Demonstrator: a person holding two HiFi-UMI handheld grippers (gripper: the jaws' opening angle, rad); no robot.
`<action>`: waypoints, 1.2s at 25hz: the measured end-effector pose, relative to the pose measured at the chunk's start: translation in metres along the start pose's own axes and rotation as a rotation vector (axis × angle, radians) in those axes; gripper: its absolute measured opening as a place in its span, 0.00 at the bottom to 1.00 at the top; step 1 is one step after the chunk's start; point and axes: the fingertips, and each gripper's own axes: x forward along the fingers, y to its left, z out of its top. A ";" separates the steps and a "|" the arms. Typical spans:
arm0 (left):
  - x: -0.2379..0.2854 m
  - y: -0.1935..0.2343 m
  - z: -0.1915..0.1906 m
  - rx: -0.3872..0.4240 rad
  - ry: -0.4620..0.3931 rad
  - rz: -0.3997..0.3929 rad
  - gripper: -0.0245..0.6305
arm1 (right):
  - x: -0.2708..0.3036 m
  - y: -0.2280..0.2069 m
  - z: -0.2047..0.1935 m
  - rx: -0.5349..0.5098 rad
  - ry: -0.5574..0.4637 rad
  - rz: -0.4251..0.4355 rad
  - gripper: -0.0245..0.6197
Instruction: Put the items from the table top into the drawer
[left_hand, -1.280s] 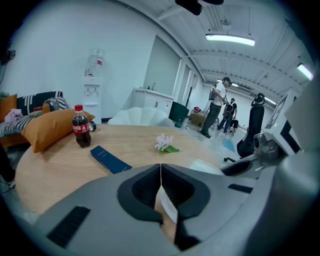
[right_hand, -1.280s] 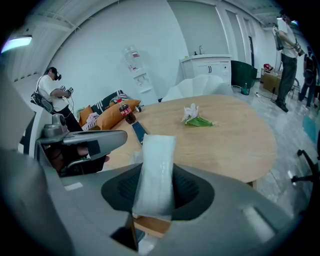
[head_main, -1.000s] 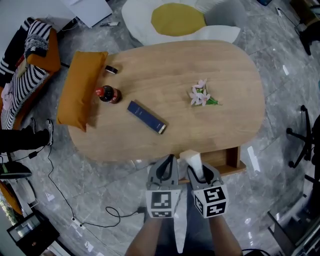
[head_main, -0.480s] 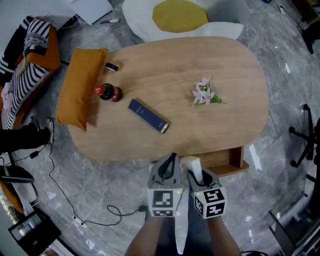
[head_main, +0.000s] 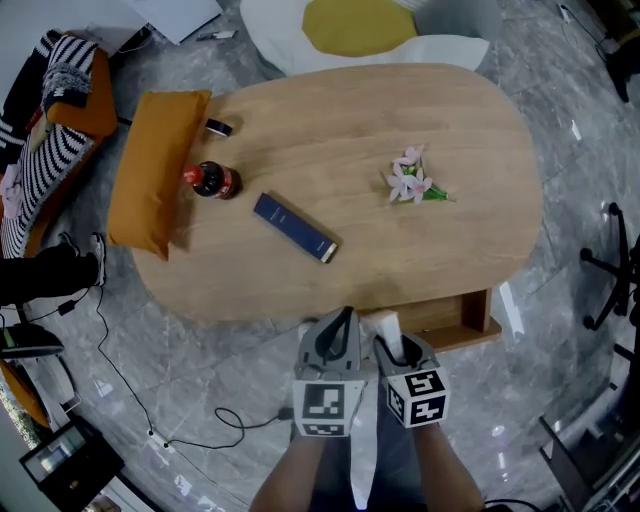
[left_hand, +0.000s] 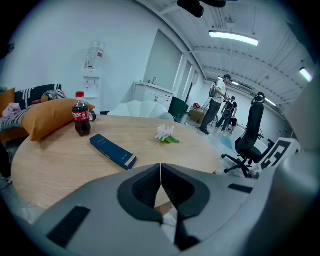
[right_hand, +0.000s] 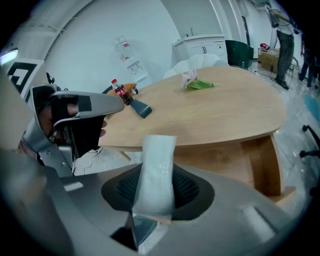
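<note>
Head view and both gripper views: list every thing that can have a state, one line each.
Wooden drawer: pulled open.
Cola bottle with red cap: upright, capped.
Dark blue flat box: lying flat, closed.
Pink flower sprig: lying on the oval wooden table.
White flat packet: clamped upright in the right gripper.
Left gripper: shut, empty.
Right gripper: shut on the packet.

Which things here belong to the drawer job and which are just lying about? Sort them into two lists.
Job in hand: white packet in the right tongs, cola bottle, blue box, flowers, small dark item, open drawer.

Lying about: orange cushion, striped clothes, office chair, floor cable.
</note>
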 end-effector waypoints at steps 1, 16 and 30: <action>0.000 -0.001 0.000 0.003 0.000 -0.003 0.05 | 0.001 0.000 -0.001 0.010 -0.002 0.002 0.26; 0.017 -0.001 -0.019 0.004 0.047 -0.036 0.06 | 0.024 -0.007 -0.004 0.116 -0.026 0.035 0.26; 0.029 0.005 -0.022 -0.009 0.043 -0.012 0.06 | 0.047 -0.016 -0.019 0.172 -0.002 0.060 0.26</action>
